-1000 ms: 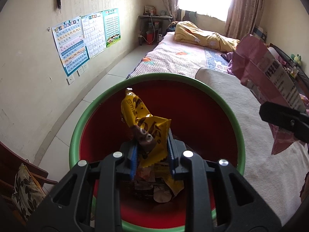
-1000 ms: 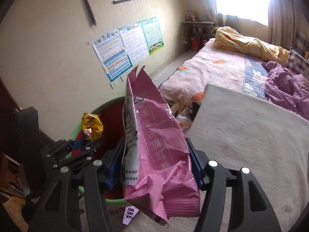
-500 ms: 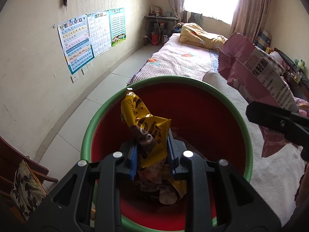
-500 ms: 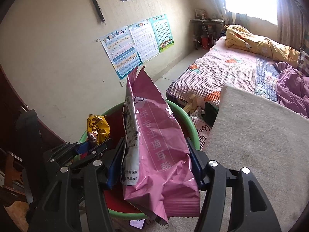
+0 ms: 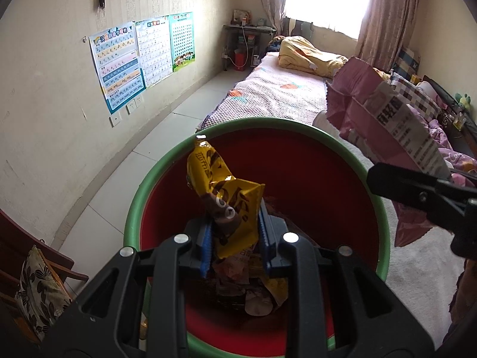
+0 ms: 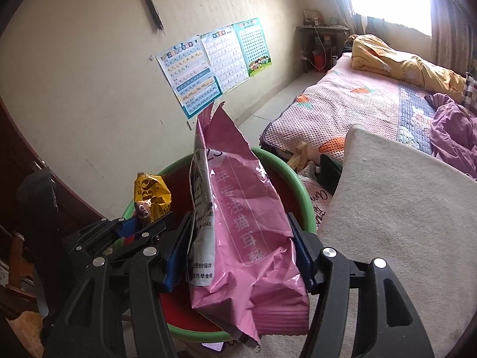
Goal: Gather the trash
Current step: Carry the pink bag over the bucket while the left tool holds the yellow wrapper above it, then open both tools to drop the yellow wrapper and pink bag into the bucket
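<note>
My left gripper (image 5: pixel 235 235) is shut on a yellow snack wrapper (image 5: pixel 226 200) and holds it upright over a red bin with a green rim (image 5: pixel 313 179). Several wrappers (image 5: pixel 247 286) lie at the bin's bottom. My right gripper (image 6: pixel 238 256) is shut on a large pink snack bag (image 6: pixel 241 226) and holds it over the bin's right edge (image 6: pixel 304 197). The pink bag (image 5: pixel 384 122) and the right gripper's finger show at the right of the left wrist view. The left gripper (image 6: pixel 140 226) with the yellow wrapper (image 6: pixel 152 194) shows left in the right wrist view.
A beige cushioned surface (image 6: pixel 396 217) lies right of the bin. A bed (image 5: pixel 283 89) with a yellow quilt stands beyond. Posters (image 5: pixel 140 56) hang on the left wall above tiled floor (image 5: pixel 119 173). A wooden chair with a patterned cushion (image 5: pixel 35 283) stands at lower left.
Both grippers have moved closer over the bin, still holding their wrappers. The pink bag has shifted left, nearer the bin's middle.
</note>
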`<state>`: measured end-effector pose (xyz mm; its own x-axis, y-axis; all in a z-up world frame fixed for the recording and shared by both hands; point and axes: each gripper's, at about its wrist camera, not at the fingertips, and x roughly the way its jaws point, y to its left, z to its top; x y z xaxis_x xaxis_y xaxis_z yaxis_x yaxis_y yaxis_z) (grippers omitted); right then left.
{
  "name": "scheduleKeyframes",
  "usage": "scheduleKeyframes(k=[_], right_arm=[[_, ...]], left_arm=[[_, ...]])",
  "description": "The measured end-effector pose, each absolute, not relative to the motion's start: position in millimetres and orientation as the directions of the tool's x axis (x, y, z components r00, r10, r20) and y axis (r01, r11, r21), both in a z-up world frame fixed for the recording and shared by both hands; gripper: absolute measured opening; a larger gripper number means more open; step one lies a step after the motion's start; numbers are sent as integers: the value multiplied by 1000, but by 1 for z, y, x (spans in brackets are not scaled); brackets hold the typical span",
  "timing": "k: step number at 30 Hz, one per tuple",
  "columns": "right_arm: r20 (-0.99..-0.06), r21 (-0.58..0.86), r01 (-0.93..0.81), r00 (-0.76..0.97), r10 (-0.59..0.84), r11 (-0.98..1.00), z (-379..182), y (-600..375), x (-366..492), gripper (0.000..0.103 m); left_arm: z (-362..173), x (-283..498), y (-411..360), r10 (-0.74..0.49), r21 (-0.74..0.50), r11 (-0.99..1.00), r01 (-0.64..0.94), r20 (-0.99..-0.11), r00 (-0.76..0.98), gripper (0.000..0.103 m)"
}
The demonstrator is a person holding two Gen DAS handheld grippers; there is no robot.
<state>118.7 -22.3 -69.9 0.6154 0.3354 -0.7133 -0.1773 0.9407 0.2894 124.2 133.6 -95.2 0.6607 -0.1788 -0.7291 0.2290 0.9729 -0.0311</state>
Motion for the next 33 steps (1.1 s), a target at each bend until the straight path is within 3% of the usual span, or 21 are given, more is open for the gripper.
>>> scheduleKeyframes(k=[3, 6, 12, 20, 33], right_arm=[[-715, 290, -177, 614, 336, 941, -71, -22, 119, 58], [-715, 290, -178, 613, 336, 940, -72, -21, 119, 58], [-716, 290, -178, 612, 337, 940, -72, -20, 120, 58], [-720, 290, -187, 603, 343, 938, -79, -17, 124, 58], [-730, 290, -193, 589, 347, 937, -84, -17, 126, 59]], left_arm=[[-95, 124, 133, -183, -34, 972, 231, -727, 662, 27], [-96, 123, 134, -183, -36, 973, 227, -721, 669, 38], [-94, 122, 135, -182, -43, 975, 217, -710, 680, 44], [-90, 122, 140, -173, -48, 980, 195, -700, 693, 46], [-77, 125, 153, -141, -58, 989, 137, -667, 731, 57]])
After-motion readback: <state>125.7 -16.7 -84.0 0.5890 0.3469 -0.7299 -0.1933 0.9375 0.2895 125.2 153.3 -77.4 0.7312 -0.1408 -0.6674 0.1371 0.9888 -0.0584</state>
